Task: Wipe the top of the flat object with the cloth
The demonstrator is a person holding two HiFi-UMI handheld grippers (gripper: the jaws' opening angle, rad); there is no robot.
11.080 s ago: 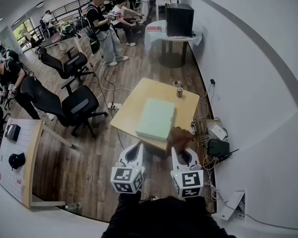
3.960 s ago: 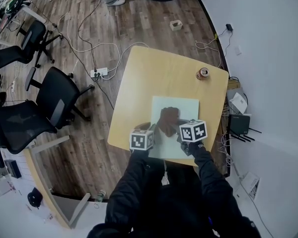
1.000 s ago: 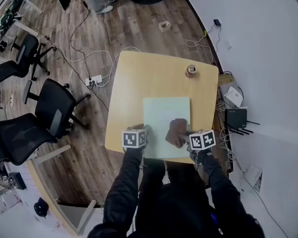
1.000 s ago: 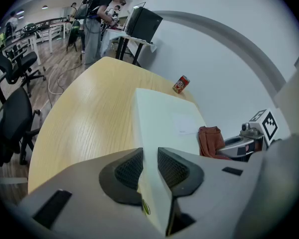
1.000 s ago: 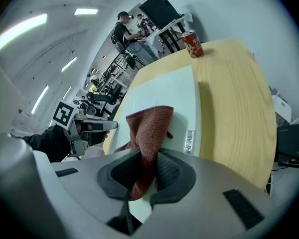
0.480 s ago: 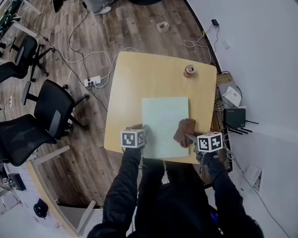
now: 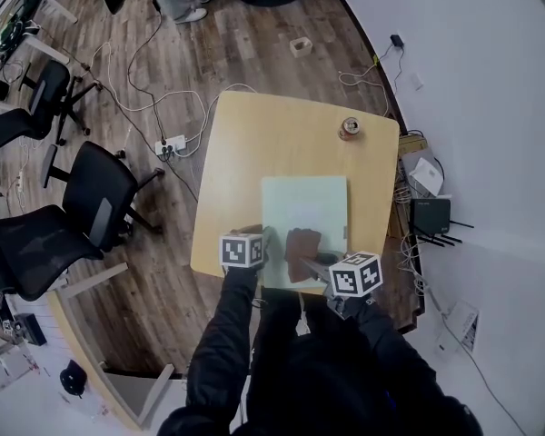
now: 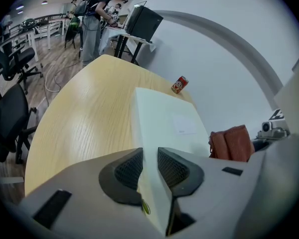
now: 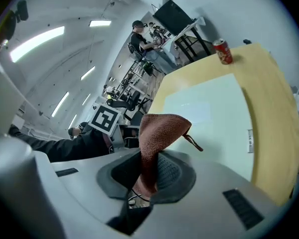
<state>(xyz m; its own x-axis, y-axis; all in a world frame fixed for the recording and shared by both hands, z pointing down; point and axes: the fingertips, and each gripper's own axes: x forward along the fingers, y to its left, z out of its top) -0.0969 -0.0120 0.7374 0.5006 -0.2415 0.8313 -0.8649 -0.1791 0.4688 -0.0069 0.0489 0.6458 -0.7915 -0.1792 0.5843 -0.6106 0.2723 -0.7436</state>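
Black-padded left fingers [image 8: 127,171] clamp the lower-left edge of the pale-green flat object [image 7: 304,203], mid-frame on the worktop [image 7: 254,143]; right fingers [image 9: 172,173] pinch the brown cloth [image 7: 300,246] over it. Best press the cloth flat, sweeping evenly while the left steadies.

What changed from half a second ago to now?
The right gripper, shut on the cloth, carried it left from the right edge of the flat object to its near middle. The left gripper stays clamped on the near left edge; the can has not moved.
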